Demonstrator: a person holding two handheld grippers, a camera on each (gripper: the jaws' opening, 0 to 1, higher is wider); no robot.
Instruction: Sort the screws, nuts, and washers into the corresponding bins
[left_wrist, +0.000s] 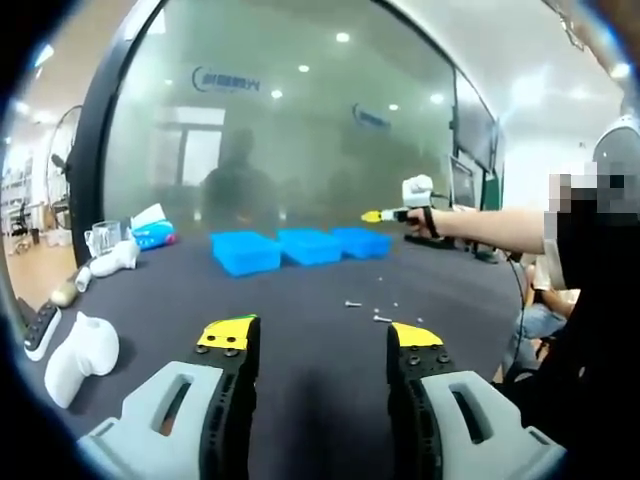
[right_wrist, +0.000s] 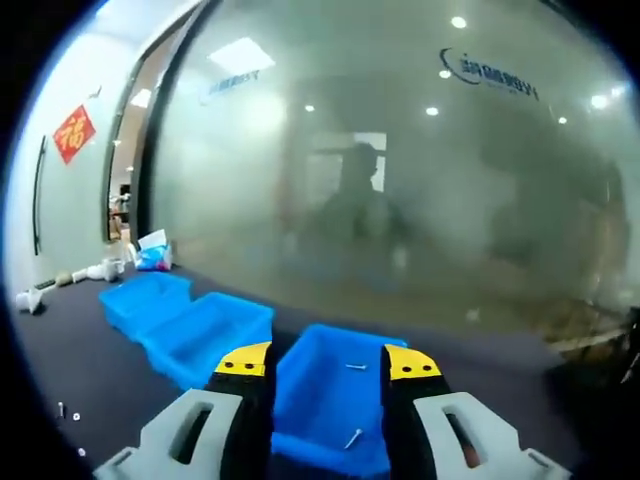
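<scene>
Right tool (right_wrist: 327, 368) open, empty, over blue bin (right_wrist: 330, 420) w/ 2 screws; left tool (left_wrist: 320, 340) open, empty, low.

You're under bright, even ceiling spots (left_wrist: 343, 37) — they glare as dots in the frosted glass wall (right_wrist: 400, 180). Both views look soft, and straight lines bow toward the frame edges.

Office | frosted glass wall (left_wrist: 300, 130) with logo | monitors (left_wrist: 472, 150)
</scene>
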